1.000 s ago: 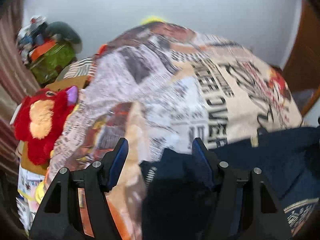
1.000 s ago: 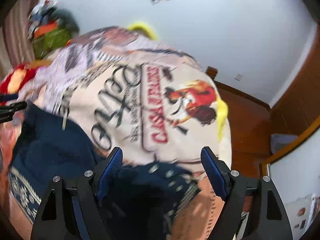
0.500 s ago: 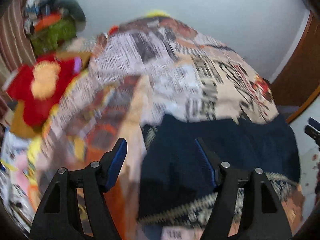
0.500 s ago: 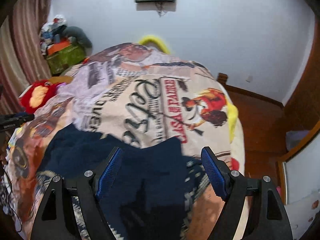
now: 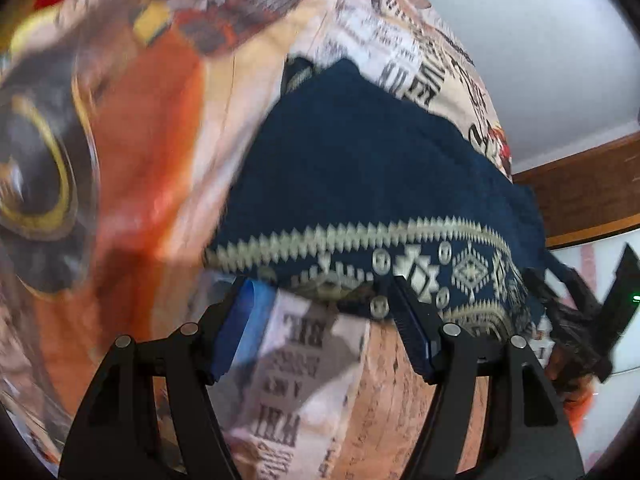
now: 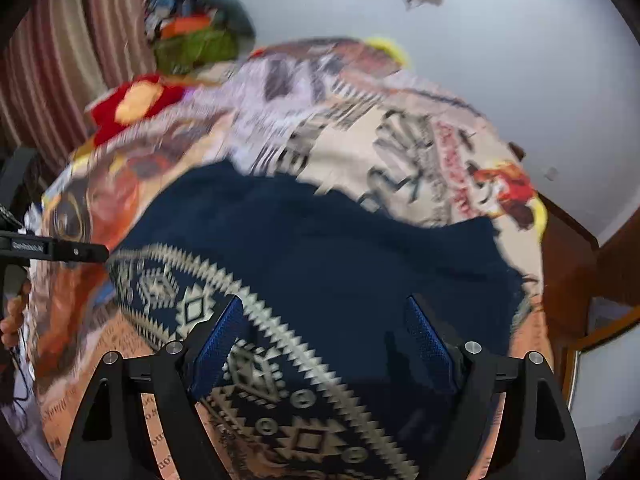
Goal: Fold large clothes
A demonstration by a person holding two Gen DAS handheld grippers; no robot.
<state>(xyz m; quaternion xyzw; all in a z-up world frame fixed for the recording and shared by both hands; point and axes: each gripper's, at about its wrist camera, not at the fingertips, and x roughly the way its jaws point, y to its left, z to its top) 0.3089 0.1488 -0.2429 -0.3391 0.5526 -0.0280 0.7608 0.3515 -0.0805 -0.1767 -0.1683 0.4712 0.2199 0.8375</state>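
A large navy garment (image 5: 360, 168) with a cream patterned border (image 5: 420, 272) lies spread on a bed with a printed cover (image 5: 152, 128). It also shows in the right wrist view (image 6: 340, 248), with its border (image 6: 224, 292) at the near left. My left gripper (image 5: 320, 328) is open and empty, low over the bed just in front of the garment's border edge. My right gripper (image 6: 324, 340) is open and empty, hovering over the garment's near part. The left gripper (image 6: 60, 250) shows at the right view's left edge; the right one (image 5: 592, 320) at the left view's right.
A red and yellow plush toy (image 6: 132, 104) and a pile of bags and clutter (image 6: 192, 36) sit at the bed's far left by a striped curtain (image 6: 60, 64). A white wall (image 6: 500, 40) stands behind. A wooden floor and door frame (image 6: 572, 264) lie to the right.
Both grippers have pulled back towards the near edge of the bed. The left one has dropped low and swung right. The garment now lies spread with its patterned border near me.
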